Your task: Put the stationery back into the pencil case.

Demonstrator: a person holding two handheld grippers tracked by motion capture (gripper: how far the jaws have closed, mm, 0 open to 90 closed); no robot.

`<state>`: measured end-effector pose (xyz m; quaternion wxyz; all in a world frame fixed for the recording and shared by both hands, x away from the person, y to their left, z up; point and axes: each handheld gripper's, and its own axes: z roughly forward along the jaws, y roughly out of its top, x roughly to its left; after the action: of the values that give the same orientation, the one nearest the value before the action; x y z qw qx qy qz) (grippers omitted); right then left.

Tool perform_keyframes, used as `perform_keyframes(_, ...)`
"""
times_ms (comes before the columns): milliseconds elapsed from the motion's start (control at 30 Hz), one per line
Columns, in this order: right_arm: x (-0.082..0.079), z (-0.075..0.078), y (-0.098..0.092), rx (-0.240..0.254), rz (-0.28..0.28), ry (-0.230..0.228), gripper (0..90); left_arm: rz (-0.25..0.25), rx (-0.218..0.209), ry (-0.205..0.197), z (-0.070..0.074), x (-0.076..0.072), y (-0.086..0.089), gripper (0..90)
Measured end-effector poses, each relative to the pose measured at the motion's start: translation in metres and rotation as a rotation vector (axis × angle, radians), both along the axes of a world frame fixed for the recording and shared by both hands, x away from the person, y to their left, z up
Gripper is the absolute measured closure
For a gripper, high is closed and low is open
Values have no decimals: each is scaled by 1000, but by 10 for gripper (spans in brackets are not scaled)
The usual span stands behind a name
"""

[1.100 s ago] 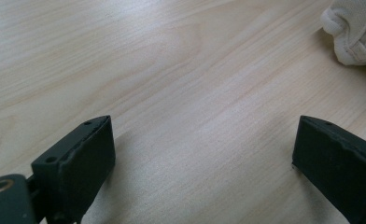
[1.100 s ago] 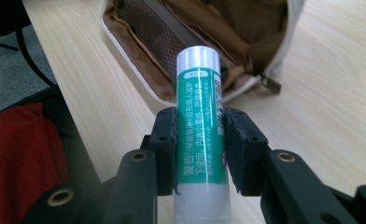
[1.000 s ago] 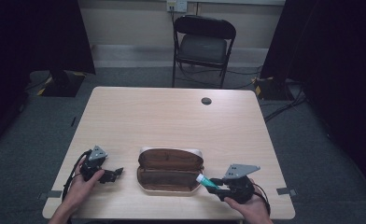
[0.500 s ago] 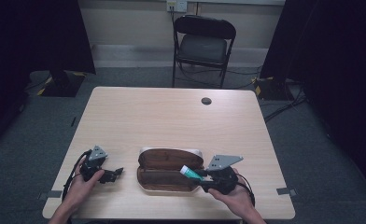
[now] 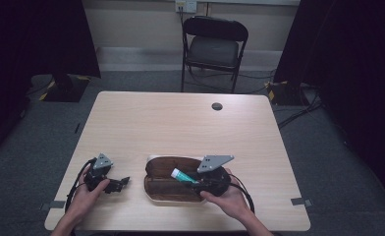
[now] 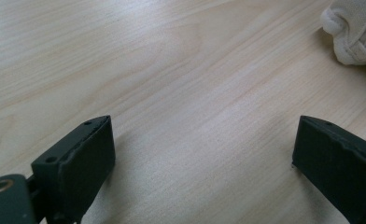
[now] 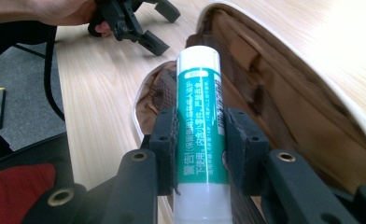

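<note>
At the near edge of the pale wooden counter [image 5: 180, 123], your right tongs [image 5: 193, 180] pinch a green-and-white tube [image 5: 182, 175] crosswise, both pads pressed against its printed label, and hold it over the open brown case [image 5: 168, 189]. In the right gripper view the tube [image 7: 200, 121] runs straight out between the jaws, its white cap end pointing away from you, above the case [image 7: 284, 112]. The case lies with both halves spread flat, a light rim running round the edge and a brown lining folded into soft pleats inside; the part of the interior in sight holds nothing but that lining. The tube hangs above the near-right part of the case; whether it touches the lining cannot be told from here. Your left tongs [image 5: 122, 182] rest low on the counter just left of the case, spread wide with nothing between them; in the left gripper view the jaws stand far apart over bare wood grain, and a bunched white cloth [image 6: 356, 32] sits at the upper right corner. From above, a sliver of that white cloth [image 5: 150, 158] peeks out behind the case's far-left edge. Beyond the counter a black folding chair [image 5: 214, 49] faces you.
</note>
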<state>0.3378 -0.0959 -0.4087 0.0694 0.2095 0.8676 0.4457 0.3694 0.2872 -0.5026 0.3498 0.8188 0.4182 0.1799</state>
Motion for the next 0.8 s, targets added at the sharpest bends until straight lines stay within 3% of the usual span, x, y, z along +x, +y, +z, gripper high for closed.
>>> perform_keyframes(300,9,-9,27,-24,20,6,661,0,0,0,0,0,0,54)
perform_keyframes(633,23,-19,37,-59,-55,5,651,0,-1,0,0,0,0,54)
perform_keyframes(700,24,-19,36,-50,-61,6,604,0,0,0,0,0,0,54)
perform_keyframes(800,25,-18,33,-39,-79,7,614,1,-1,0,0,0,0,54)
